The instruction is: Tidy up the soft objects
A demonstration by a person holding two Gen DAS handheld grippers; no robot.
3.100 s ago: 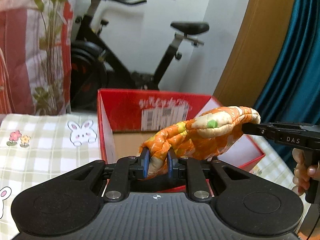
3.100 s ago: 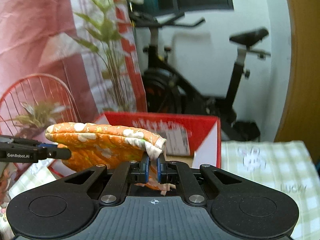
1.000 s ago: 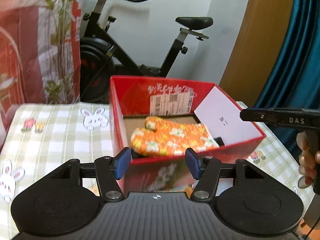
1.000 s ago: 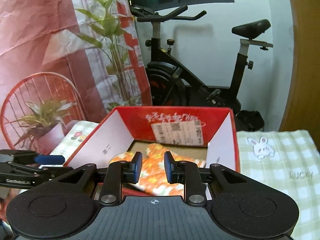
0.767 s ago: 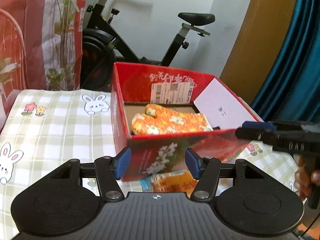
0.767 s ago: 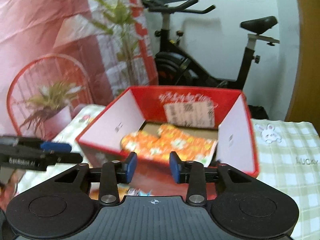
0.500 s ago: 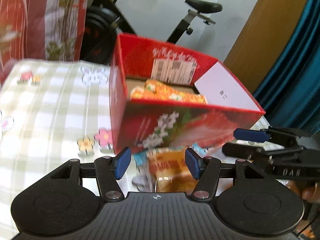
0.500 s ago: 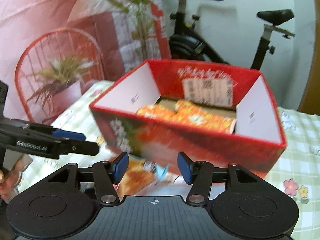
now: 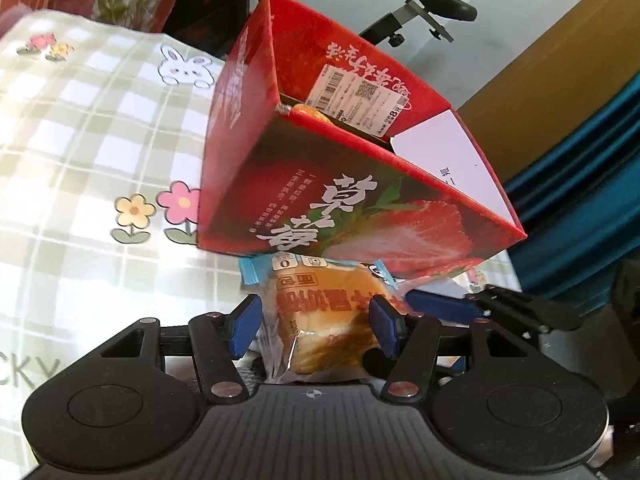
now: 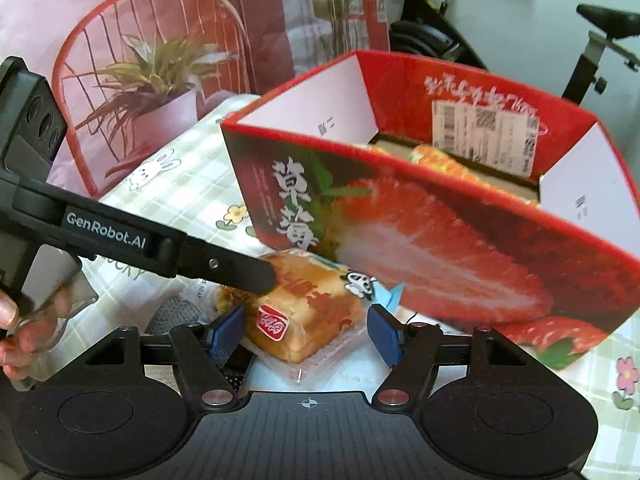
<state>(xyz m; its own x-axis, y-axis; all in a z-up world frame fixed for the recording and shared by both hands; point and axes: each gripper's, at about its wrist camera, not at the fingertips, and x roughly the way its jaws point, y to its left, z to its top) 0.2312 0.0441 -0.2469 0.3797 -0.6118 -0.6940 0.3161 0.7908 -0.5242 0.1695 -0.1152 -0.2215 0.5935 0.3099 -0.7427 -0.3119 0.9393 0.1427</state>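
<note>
Bread [image 9: 326,320] in its clear wrapper lies on the checked cloth [image 9: 80,152], between the spread pads of our left gripper [image 9: 316,328]; no pad presses it. It sits likewise inside our right gripper [image 10: 306,334], whose jaws are opening. Just beyond both stands the red box [image 10: 440,240]. Its front wall hides most of the orange mitt [image 10: 440,162] inside.
</note>
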